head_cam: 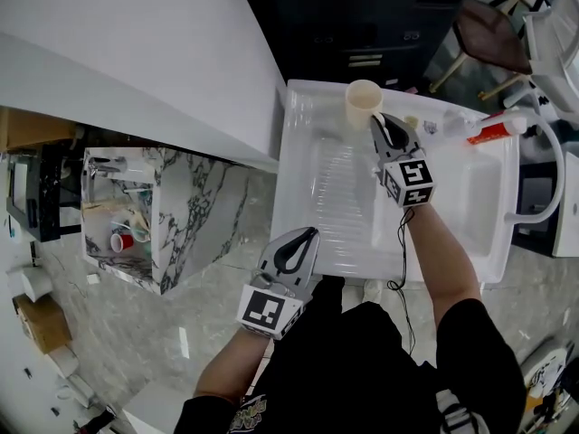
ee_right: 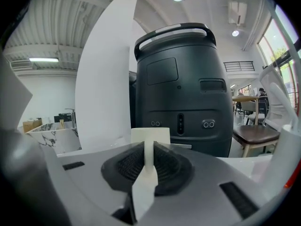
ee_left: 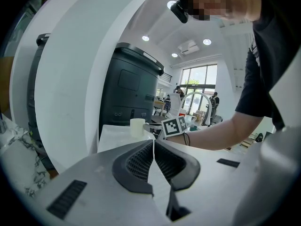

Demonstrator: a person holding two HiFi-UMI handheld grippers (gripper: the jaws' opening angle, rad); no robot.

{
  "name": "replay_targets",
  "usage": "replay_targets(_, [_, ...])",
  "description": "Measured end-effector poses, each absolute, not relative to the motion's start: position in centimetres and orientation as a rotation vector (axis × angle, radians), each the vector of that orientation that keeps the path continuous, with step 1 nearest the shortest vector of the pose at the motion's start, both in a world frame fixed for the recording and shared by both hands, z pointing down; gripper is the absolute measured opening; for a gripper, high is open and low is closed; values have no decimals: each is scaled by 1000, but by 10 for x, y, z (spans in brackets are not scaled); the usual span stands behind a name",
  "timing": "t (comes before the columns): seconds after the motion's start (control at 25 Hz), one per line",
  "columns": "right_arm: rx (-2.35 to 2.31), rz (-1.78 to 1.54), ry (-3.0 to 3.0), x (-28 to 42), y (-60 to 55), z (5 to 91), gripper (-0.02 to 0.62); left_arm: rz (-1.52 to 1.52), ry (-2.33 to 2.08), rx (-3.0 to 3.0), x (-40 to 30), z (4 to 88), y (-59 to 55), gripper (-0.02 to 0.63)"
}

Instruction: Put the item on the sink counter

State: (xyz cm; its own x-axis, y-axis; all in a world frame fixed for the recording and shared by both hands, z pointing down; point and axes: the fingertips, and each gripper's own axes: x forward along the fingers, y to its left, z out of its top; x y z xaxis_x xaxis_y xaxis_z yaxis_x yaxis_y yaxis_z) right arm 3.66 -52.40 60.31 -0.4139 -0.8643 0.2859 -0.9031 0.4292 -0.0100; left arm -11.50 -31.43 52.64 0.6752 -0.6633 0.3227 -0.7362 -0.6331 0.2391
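A cream cup (head_cam: 364, 104) stands upright at the far edge of the white sink counter (head_cam: 308, 165). My right gripper (head_cam: 381, 121) reaches to it from the near side and is shut on its handle. In the right gripper view the cup (ee_right: 150, 135) shows just past the jaws, with the handle (ee_right: 148, 160) pinched between the dark pads. Whether the cup's base rests on the counter is hidden. My left gripper (head_cam: 310, 234) hovers over the counter's near edge, shut with nothing in it; in its own view the jaws (ee_left: 154, 143) meet, and the cup (ee_left: 137, 127) is far ahead.
The sink basin (head_cam: 472, 197) with a curved white faucet (head_cam: 545, 183) lies right of the ribbed drainboard. A red and white tube (head_cam: 493, 131) lies behind the basin. A dark bin (ee_right: 181, 84) stands beyond the counter. A marble cabinet (head_cam: 185, 211) is on the left.
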Motion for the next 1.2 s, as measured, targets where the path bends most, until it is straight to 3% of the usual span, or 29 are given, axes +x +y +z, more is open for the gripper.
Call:
replay_targets(0.76, [1553, 294, -2410, 52, -515, 619, 112, 274, -1150, 2510, -114, 520, -297, 21])
replay_targets(1.2, [1559, 344, -2377, 64, -510, 630, 172, 284, -1185, 2518, -116, 517, -289, 21])
